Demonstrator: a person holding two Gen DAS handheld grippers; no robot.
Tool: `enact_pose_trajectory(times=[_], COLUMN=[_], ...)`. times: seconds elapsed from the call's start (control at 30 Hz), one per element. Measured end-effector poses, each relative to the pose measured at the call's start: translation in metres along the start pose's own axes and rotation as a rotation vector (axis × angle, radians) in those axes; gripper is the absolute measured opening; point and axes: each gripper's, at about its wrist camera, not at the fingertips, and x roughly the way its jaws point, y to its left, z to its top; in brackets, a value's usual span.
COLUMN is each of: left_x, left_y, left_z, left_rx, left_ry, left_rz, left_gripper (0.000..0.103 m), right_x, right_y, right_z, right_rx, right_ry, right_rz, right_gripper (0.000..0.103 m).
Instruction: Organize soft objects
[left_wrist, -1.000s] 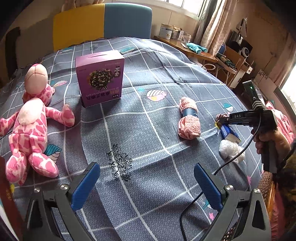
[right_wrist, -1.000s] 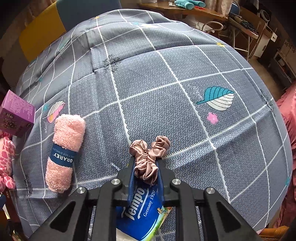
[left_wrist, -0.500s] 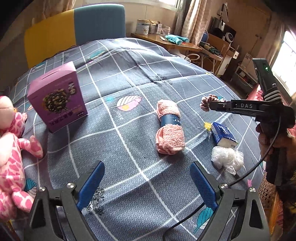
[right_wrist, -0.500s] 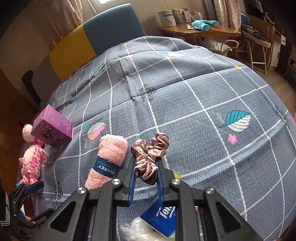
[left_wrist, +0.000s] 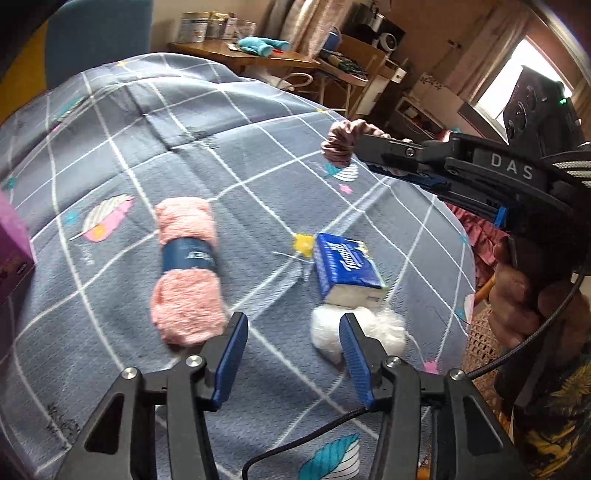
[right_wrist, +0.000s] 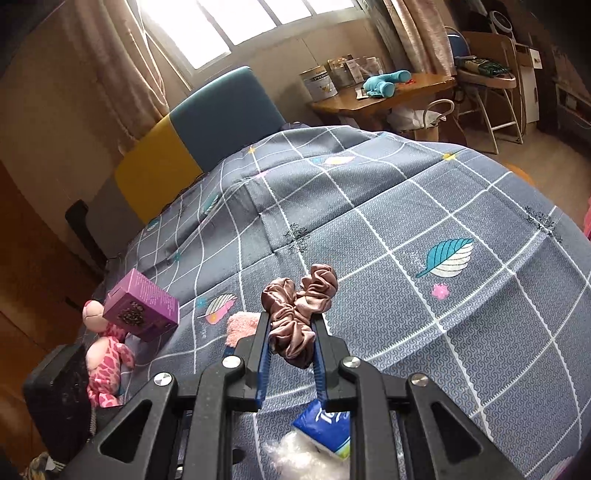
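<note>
On grey bedspread (left_wrist: 258, 155) — pink towel roll (left_wrist: 186, 269), tissue pack (left_wrist: 345, 267), white wad (left_wrist: 384, 326)

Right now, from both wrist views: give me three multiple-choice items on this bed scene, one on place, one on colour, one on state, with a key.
1. Where is the tissue pack?
A. on the desk
B. on the bed beside the white fluff
C. on top of the purple box

2. What colour is the rolled towel?
A. pink
B. green
C. black

3. What is the right gripper doing?
A. empty and wide open
B. shut on the towel
C. shut on the scrunchie

Key: 1 B, the pack lies on the bedspread against the fluff. 2 A, pink pile with a dark blue band. 3 C, the satin scrunchie is pinched between its fingers, lifted above the bed.
</note>
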Motion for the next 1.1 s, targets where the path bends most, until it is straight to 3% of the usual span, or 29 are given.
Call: enact_pose_trajectory(times=[0.2, 0.33, 0.47, 0.53, 0.67, 0.77, 0.97, 1.1], left_x=[0.018, 0.028, 0.043, 0.050, 0.044, 0.024, -0.013, -0.043], left_y=[-0.025, -0.041, -0.048, -0.049, -0.041, -0.040, -0.025, -0.006], left_z=[0.000, -0.005, -0.011, -0.015, -0.021, -0.028, -0.047, -0.069], left_rx=[0.031, 0.056, 0.059, 0.053, 0.012, 0.040, 0.039, 0.014], left_ry=[0.033, 0.059, 0.088, 0.100, 0.047, -0.011, -0.069, -0.114], left_rz=[-0.100, -0.103, -0.070, -0.055, -0.075, -0.067, -0.049, 0.003], left_gripper=[0.054, 0.061, 0.074, 0.072, 0.048, 0.029, 0.026, 0.026], right_x=[-0.043, -0.062, -0.068, -0.069, -0.070, -0.070, -0.062, -0.055], right_y=[-0.003, -0.011, -0.015, -0.016, -0.017, -0.013, 0.007, 0.030], right_z=[-0.008, -0.012, -0.018, -0.022, -0.026, -0.029, -0.037, -0.047], right_rx=[-0.050, -0.033, -0.015, -0.006, 0.015, 0.006, -0.024, -0.074], right_ry=[-0.040, -0.056, -0.060, -0.058, -0.054, -0.048, -0.012, 0.027], right_rz=[-0.064, -0.072, -0.076, -0.078, -0.075, -0.075, -0.065, -0.043], right_gripper=[0.019, 0.019, 0.019, 0.019, 0.019, 0.019, 0.019, 0.019])
